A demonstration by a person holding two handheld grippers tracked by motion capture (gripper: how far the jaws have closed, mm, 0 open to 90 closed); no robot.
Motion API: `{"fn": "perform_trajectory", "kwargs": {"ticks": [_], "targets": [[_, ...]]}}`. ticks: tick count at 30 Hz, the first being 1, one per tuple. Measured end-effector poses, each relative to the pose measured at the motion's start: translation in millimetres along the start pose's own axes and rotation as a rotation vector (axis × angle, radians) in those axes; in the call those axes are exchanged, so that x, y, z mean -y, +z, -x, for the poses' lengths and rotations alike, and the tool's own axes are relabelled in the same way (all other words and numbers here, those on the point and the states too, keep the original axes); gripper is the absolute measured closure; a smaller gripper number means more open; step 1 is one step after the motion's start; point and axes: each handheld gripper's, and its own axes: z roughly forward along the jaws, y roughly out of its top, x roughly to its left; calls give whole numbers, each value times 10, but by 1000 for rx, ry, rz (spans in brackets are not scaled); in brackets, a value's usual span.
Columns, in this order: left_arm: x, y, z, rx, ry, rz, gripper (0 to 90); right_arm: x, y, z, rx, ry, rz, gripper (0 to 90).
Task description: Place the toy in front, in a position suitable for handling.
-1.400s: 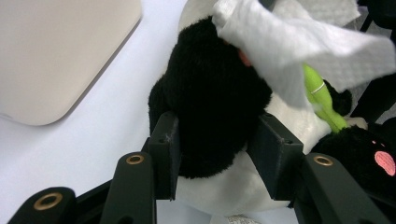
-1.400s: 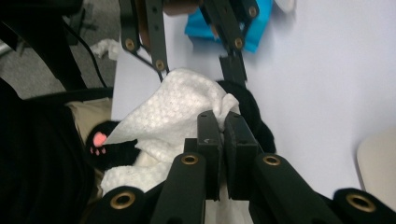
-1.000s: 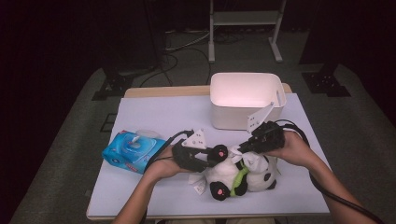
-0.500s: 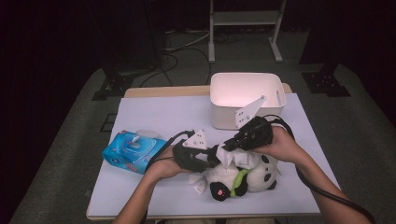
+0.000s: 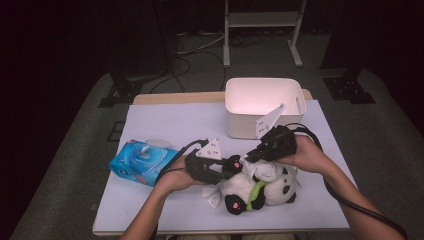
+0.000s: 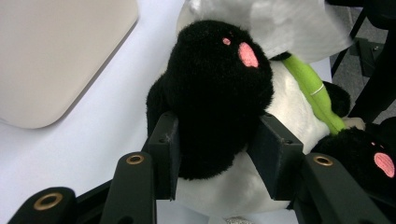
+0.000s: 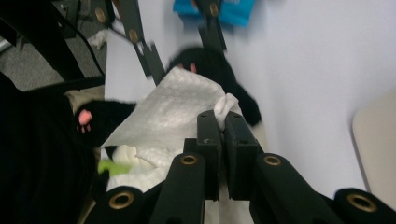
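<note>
Already the left gripper [image 6: 215, 140] clamps a black paw of the plush panda [image 5: 260, 186], which lies on the table's near edge [image 5: 165, 205], while the right gripper [image 7: 223, 123] pinches a white tissue [image 7: 173, 116] draped over its belly. Wiping looks underway, not finished. Beyond stand the blue wipes pack [image 5: 142, 161] and white bin [image 5: 262, 106]. Hands and tissue hide the panda's face; any dirt is impossible to make out.
</note>
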Motion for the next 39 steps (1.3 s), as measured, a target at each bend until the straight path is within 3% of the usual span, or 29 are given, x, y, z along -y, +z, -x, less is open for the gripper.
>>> {"fn": "perform_trajectory", "kwargs": {"ticks": [6, 10, 16, 22, 27, 30, 34, 37, 39], "targets": [[-5, -2, -25, 0, 2, -8, 549, 208, -107, 54, 15, 42, -17, 851], [-11, -6, -39, 2, -7, -9, 549, 525, -237, 109, 32, 111, -36, 850], [-40, 15, -92, -8, -15, -8, 549, 829, -269, 88, 20, 170, 1, 850], [-86, 6, -102, -28, -16, -17, 553, 869, -200, 11, 21, 166, 21, 852], [-84, 3, -85, -22, -20, -20, 546, 865, -163, -84, 25, 150, 25, 855], [-28, 25, -34, 15, -36, -9, 466, 887, -158, -173, 24, 137, 35, 857], [-40, 43, -15, 18, -42, -11, 399, 883, -170, -214, 25, 129, 37, 857], [-78, 77, 4, 9, -33, -28, 393, 875, -173, -224, 26, 126, 35, 857], [-102, 81, 11, 5, -10, -35, 451, 865, -182, -226, 28, 126, 34, 856]]}}
